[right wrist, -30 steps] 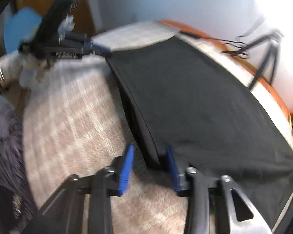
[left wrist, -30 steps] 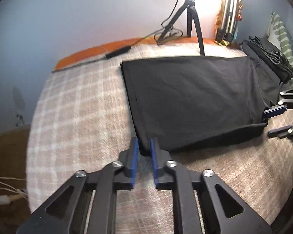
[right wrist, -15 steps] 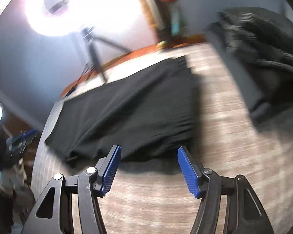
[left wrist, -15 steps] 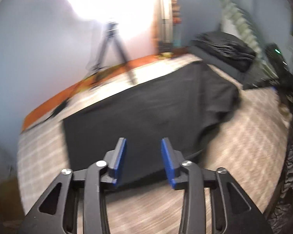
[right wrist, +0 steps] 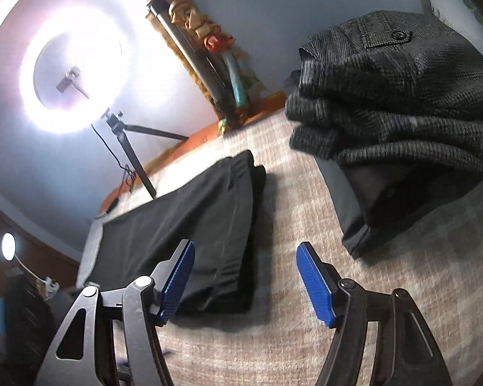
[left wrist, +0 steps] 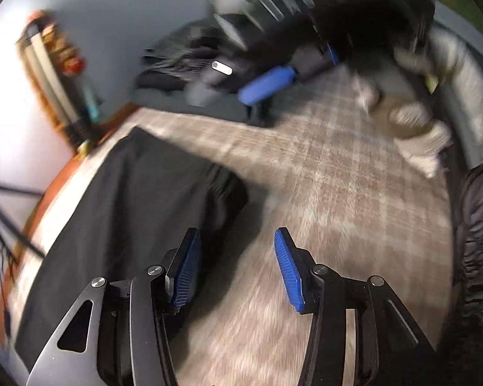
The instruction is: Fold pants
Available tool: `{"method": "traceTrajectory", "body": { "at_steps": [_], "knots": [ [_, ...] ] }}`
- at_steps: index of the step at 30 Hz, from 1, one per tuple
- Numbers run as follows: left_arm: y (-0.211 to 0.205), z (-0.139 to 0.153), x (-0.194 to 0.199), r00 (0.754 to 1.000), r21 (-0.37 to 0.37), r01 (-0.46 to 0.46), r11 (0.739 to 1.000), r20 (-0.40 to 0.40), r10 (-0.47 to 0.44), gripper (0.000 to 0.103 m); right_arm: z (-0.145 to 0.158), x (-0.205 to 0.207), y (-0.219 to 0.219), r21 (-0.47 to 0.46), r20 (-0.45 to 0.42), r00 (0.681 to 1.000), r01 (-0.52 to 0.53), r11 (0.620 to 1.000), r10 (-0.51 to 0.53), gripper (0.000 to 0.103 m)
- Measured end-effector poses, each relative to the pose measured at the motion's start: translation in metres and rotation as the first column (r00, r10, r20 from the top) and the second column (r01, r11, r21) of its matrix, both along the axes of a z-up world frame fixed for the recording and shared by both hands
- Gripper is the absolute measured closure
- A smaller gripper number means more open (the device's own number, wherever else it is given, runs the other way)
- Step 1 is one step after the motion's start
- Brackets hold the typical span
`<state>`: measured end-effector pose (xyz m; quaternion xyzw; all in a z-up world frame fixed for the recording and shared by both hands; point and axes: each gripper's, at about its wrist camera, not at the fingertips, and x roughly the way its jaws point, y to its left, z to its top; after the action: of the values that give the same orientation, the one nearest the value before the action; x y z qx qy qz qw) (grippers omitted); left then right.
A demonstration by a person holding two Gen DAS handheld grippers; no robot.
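The black pants (left wrist: 138, 212) lie folded flat on the checked blanket (left wrist: 338, 193), at the left in the left wrist view and also in the right wrist view (right wrist: 190, 225). My left gripper (left wrist: 236, 267) is open and empty, just right of the pants' near corner. My right gripper (right wrist: 246, 276) is open and empty above the pants' near right corner. The right gripper also shows blurred at the far side of the left wrist view (left wrist: 267, 87).
A stack of folded grey garments (right wrist: 396, 103) sits at the right of the blanket. A ring light on a tripod (right wrist: 77, 74) stands at the far edge, next to a wrapped bundle (right wrist: 203, 54). A gloved hand (left wrist: 412, 122) is at the right.
Both grippers let go of the pants and opened wide. Both swung right, toward the pants' other end and the stack of garments.
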<state>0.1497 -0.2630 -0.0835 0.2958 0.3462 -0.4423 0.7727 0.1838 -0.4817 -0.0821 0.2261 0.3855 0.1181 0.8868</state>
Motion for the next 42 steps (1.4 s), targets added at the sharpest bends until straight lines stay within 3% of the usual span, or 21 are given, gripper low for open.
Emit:
{"method": "traceTrajectory", "body": {
  "at_steps": [7,10,11,14,17,21,26,31,34,37,39,41,42],
  "knots": [
    [-0.03,-0.028,0.024,0.999,0.04,-0.046,0.998,-0.023,0.047,0.056,0.015,0.025,-0.004,0.011,0.021,0.999,-0.028,1.0,0.028,0.032],
    [-0.027,-0.033,0.034,0.995,-0.016,-0.076,0.997,-0.069,0.074,0.058,0.022,0.034,-0.003,0.021,0.03,0.999,-0.045,0.999,0.044,0.032],
    [-0.024,-0.032,0.037,0.993,-0.033,-0.089,0.995,-0.079,0.086,0.069,0.025,0.04,0.0,0.021,0.032,0.998,-0.058,0.998,0.058,0.032],
    [-0.013,-0.026,0.051,0.979,-0.117,-0.134,0.984,-0.172,0.113,0.083,0.031,0.055,0.007,0.014,0.026,0.996,-0.081,0.997,0.081,0.032],
    [0.005,-0.017,0.058,0.956,-0.214,-0.204,0.955,-0.255,0.147,0.088,0.033,0.075,0.016,0.027,0.007,0.994,-0.107,0.994,0.107,0.03],
    [0.025,-0.004,0.056,0.937,-0.325,-0.265,0.908,-0.308,0.163,0.088,0.024,0.106,0.03,0.05,-0.073,0.985,-0.155,0.987,0.158,0.029],
    [0.044,0.01,0.06,0.916,-0.423,-0.33,0.844,-0.36,0.178,0.088,-0.002,0.133,0.036,0.029,-0.212,0.968,-0.13,0.991,0.133,0.029],
    [0.047,0.013,0.061,0.913,-0.442,-0.337,0.831,-0.369,0.174,0.088,-0.024,0.138,0.04,0.001,-0.317,0.943,-0.104,0.995,0.099,0.029],
    [0.049,0.014,0.059,0.913,-0.451,-0.336,0.827,-0.371,0.169,0.088,-0.04,0.14,0.043,0.003,-0.394,0.915,-0.099,0.995,0.092,0.024],
    [0.051,0.013,0.054,0.918,-0.448,-0.324,0.833,-0.363,0.162,0.088,-0.05,0.14,0.041,0.033,-0.407,0.91,-0.072,0.997,0.079,0.022],
    [0.048,0.01,0.057,0.918,-0.443,-0.323,0.836,-0.363,0.161,0.088,-0.051,0.139,0.036,0.089,-0.378,0.923,-0.042,0.995,0.072,0.028],
    [0.048,0.009,0.059,0.915,-0.445,-0.33,0.833,-0.367,0.166,0.089,-0.055,0.137,0.033,0.184,-0.364,0.926,-0.035,0.982,0.102,0.071],
    [0.048,0.01,0.059,0.916,-0.445,-0.332,0.832,-0.364,0.17,0.089,-0.056,0.136,0.034,0.204,-0.362,0.926,-0.034,0.978,0.108,0.075]
  ]
}}
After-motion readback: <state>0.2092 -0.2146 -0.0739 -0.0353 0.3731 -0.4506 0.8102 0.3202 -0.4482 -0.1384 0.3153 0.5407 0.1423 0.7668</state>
